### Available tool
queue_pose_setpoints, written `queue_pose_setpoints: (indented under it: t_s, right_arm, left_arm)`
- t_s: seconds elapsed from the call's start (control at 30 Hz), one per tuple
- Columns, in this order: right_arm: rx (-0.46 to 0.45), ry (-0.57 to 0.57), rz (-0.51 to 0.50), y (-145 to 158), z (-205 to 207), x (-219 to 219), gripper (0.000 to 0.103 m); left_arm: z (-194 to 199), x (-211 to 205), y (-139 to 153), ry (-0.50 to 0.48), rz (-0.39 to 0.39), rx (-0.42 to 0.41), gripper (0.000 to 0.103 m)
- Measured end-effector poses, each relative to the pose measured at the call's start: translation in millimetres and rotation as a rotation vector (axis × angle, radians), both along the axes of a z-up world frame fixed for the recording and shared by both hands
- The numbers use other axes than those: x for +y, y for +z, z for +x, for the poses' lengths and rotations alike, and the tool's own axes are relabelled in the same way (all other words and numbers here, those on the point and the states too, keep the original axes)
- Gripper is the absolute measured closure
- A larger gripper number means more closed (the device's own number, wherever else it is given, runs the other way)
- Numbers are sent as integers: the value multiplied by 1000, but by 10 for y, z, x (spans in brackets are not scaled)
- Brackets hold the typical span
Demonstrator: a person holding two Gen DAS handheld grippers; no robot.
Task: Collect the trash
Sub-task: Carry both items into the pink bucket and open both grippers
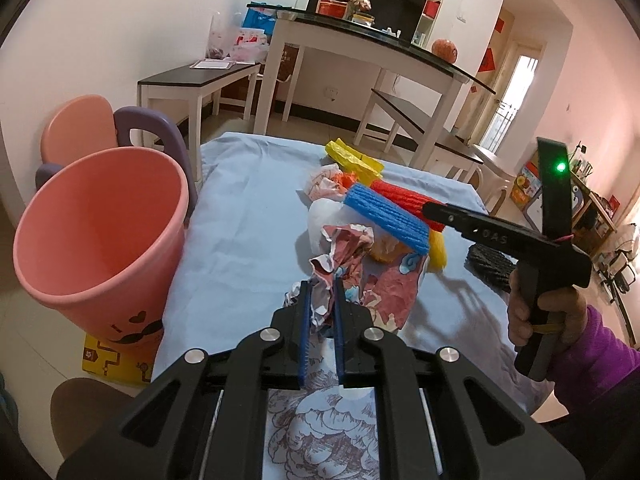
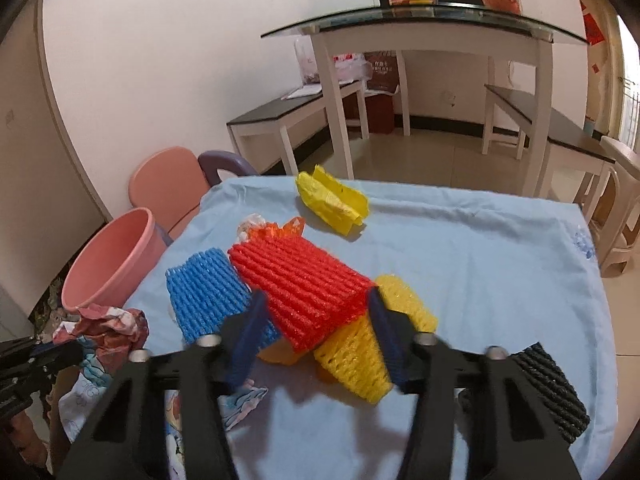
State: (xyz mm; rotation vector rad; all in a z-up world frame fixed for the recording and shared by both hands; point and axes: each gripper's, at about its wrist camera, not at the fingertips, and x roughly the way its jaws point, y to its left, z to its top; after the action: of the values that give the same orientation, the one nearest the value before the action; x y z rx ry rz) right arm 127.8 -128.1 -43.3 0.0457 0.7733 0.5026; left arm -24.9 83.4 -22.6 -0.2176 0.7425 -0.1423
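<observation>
My left gripper (image 1: 322, 300) is shut on a crumpled patterned paper (image 1: 344, 256), held just above the blue tablecloth (image 1: 240, 220). A pink trash bin (image 1: 100, 232) stands open to its left, beside the table. In the right wrist view my right gripper (image 2: 316, 304) straddles the near end of a red foam net (image 2: 304, 280), and both pads touch its sides. The red net lies on top of a blue foam net (image 2: 208, 296) and a yellow foam net (image 2: 360, 356). The fingers look blurred.
A yellow plastic bag (image 2: 332, 200) lies further back on the cloth, and a black foam net (image 2: 548, 384) lies at the near right. Orange and white scraps sit behind the pile. Pink and purple chairs (image 1: 80, 128) stand behind the bin.
</observation>
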Motion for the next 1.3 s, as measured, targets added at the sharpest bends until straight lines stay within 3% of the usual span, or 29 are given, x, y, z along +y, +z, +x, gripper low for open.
queue_pose_setpoints:
  t_s: [0.3,0.63,1.0,1.3]
  right_arm:
    - [-18,-19,25,77,-102,-62,95]
    - [-101,18,54,404,-222,88,97]
    - [-120,250,62,617,-299,978,97]
    - [-87,433,62,629,-375,1895,97]
  left_arm:
    - [4,69,31,8,-18,-22,93]
    - [12,295,173,99,-20,-81,93]
    - [-161,910,327,315,-11,-137,93]
    - [-191,1312,233,455,23,-108,93]
